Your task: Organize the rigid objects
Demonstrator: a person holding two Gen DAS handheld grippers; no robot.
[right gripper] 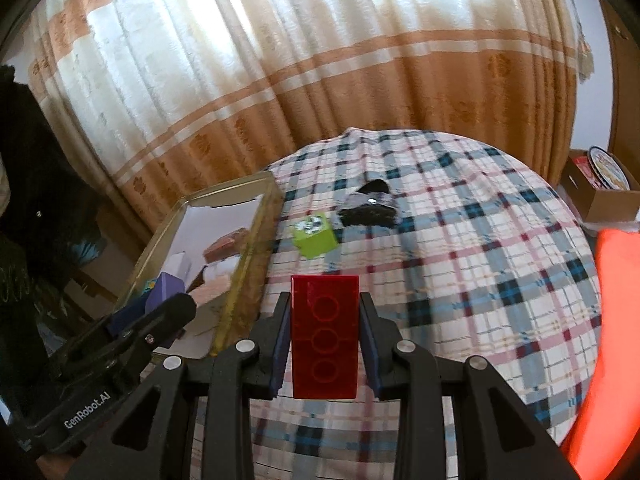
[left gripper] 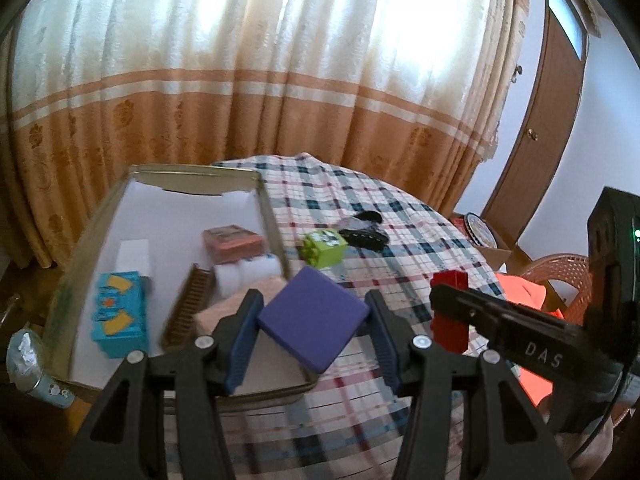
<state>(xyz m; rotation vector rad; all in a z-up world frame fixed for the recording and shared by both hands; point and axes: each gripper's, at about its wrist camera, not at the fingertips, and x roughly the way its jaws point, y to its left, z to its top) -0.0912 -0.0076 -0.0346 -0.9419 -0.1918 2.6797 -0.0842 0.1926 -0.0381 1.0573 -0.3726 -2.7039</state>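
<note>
My left gripper (left gripper: 314,312) is shut on a purple square block (left gripper: 312,316), held above the near right corner of a gold-rimmed tray (left gripper: 272,216). My right gripper (right gripper: 325,320) is shut on a red brick (right gripper: 325,332) with round studs, held above the plaid tablecloth (right gripper: 460,248). The red brick (left gripper: 450,312) and the right gripper's body show at the right of the left wrist view. The tray (right gripper: 240,276) holds a teal box (left gripper: 118,312), an orange block (left gripper: 232,242), a brown comb (left gripper: 188,308) and white pieces. A green cube (left gripper: 324,246) lies on the cloth beside the tray.
A black and grey item (left gripper: 364,230) lies beyond the green cube (right gripper: 314,236). An orange cloth (right gripper: 608,320) hangs at the table's right edge. A cardboard box (right gripper: 600,188) stands to the right. Curtains hang behind the table. A wicker chair (left gripper: 568,280) is at the right.
</note>
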